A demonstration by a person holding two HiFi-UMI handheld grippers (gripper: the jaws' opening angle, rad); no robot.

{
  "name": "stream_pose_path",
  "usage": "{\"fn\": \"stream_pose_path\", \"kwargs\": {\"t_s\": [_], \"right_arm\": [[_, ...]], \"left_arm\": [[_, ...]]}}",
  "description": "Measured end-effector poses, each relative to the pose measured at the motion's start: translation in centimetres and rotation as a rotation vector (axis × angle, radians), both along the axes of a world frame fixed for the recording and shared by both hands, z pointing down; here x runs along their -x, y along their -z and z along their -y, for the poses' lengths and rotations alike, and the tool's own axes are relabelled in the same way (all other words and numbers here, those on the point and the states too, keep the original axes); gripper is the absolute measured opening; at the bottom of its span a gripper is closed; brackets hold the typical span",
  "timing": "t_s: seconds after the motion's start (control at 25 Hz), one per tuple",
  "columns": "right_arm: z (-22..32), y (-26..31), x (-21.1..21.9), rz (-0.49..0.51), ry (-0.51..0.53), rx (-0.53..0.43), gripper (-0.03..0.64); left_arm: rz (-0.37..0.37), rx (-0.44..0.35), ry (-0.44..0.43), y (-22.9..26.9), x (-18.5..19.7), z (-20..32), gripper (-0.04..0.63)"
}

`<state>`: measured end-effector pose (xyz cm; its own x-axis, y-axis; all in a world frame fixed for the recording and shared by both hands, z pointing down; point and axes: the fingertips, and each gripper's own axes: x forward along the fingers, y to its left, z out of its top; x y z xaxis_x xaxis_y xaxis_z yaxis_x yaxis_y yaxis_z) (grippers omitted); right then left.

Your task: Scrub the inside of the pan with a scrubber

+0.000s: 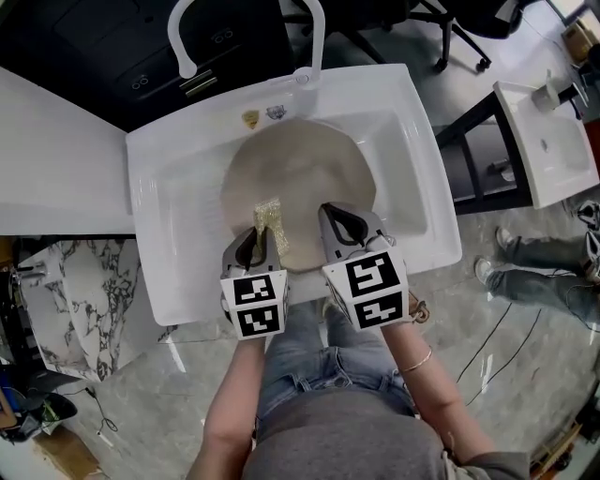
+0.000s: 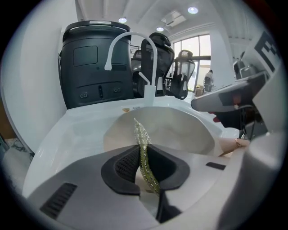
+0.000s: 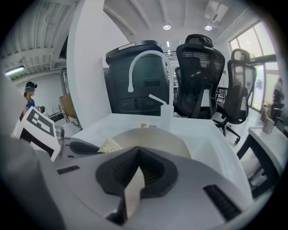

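A round, pale pan (image 1: 300,178) lies in the white sink (image 1: 150,234), below the curved white faucet (image 1: 187,28), and fills most of the basin. The left gripper (image 1: 255,244) reaches in over the pan's near side, its jaws pressed together on a thin, glittering yellow-green scrubber (image 1: 269,217). In the left gripper view the scrubber (image 2: 143,148) stands edge-on between the dark pads, its upper end poking out past them over the pan's inside. The right gripper (image 1: 345,227) sits just beside the left one, also at the pan's near edge. In its own view the jaws are drawn close on a pale strip between the pads, which looks like the pan's near rim. The pan's bowl (image 3: 148,139) spreads out beyond them, and the scrubber (image 3: 109,144) shows off to the left.
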<state>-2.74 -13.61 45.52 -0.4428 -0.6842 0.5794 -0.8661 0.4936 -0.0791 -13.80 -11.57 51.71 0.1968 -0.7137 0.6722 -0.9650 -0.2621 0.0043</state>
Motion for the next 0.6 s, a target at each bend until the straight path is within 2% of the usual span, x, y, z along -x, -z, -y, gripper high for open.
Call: {"fn": "stream_pose_path", "kwargs": {"t_s": [0.32,0.6], "right_arm": [[1.1,-1.4,3.4,0.002,0.02,0.044,0.009],[2.2,-2.8,5.0,-0.022,0.019,0.085,0.009]], "left_arm": [[0.032,0.013,-0.047,-0.5,2.6,2.1,0.06],[0.03,0.026,-0.052,-1.1,4.8,4.2,0.06]]}}
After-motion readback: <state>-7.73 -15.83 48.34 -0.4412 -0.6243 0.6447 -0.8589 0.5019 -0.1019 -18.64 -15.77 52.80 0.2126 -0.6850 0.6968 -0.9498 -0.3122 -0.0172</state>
